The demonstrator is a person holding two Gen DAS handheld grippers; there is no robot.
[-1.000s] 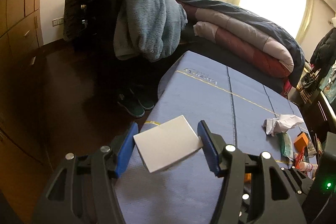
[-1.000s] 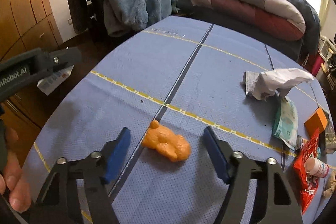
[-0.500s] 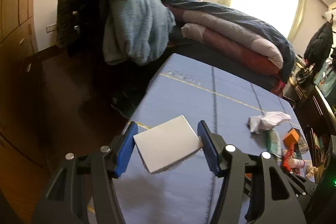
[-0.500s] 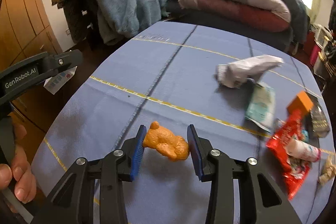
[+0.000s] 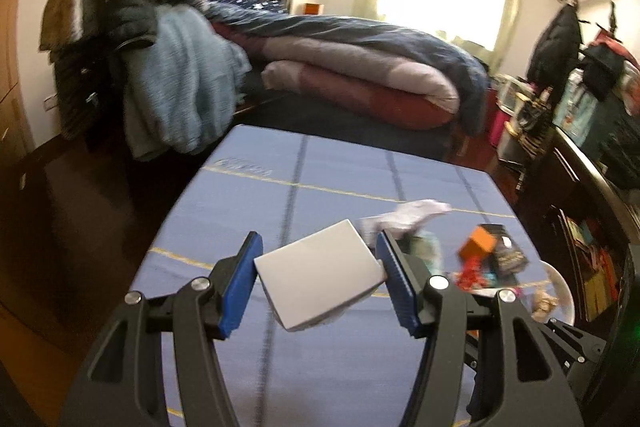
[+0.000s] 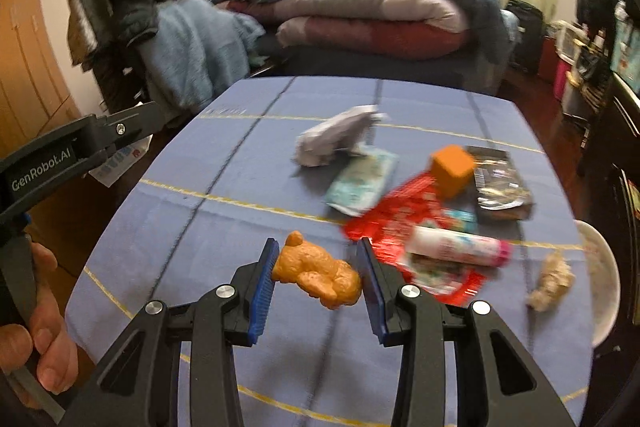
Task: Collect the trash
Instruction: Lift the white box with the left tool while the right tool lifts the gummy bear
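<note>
Since a second ago, our right tool (image 6: pixel 316 277) has narrowed onto the orange bear-shaped piece (image 6: pixel 320 275), gripping it above the blue counter (image 6: pixel 192 227). Our left tool (image 5: pixel 318 281), fairly wide, clamps a white card (image 5: pixel 318 285).

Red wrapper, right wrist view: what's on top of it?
On the red wrapper lie a white tube with a pink cap and, at its far edge, an orange block. Motion blur hides the print, and whatever the tube covers is unseen.
</note>
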